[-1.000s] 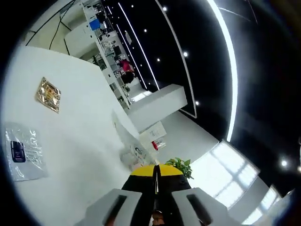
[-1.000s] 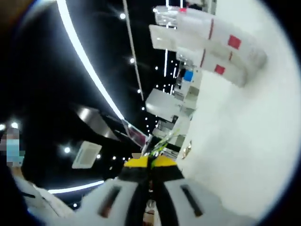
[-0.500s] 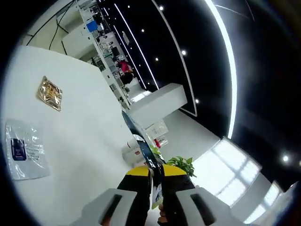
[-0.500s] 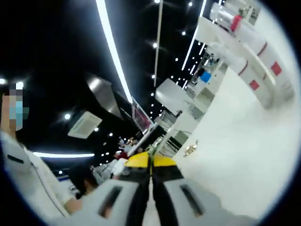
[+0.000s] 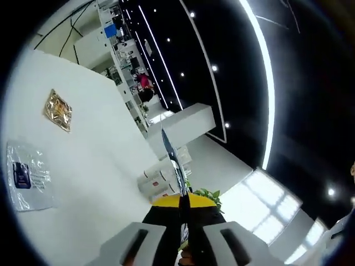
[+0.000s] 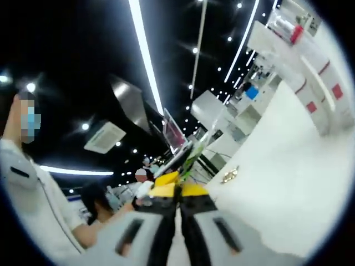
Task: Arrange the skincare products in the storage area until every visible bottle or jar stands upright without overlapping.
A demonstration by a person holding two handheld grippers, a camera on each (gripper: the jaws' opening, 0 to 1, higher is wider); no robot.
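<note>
While tilted well up toward the dark ceiling and its light strips, caught little of the white table [image 5: 94, 155] beyond its far part. Found the left gripper [image 5: 183, 198] clenched on a thin dark sheet [image 5: 171, 158], seen edge-on and rising from between the yellow-tipped jaws. Found the right gripper [image 6: 178, 194] with jaws pressed together as well; could not tell whether anything thin sat between them, the view there being blurred. Placed the skincare goods as white boxes [image 5: 158, 182] with red marks, stacked close by the table's far edge just beyond the left jaws, and well apart from the right jaws in the right gripper view. Noted a gold packet [image 5: 57, 111] and a clear bag [image 5: 25, 177] holding something dark, both flat on the table and well apart from the boxes. Judged the step as a carry or a pause between placements, with both tools raised off the table and nothing being set down. Judged that the next move called for lowering and levelling both tools toward the boxes, setting the held sheet down clear of them, then checking that each item stood upright with no overlap.
</note>
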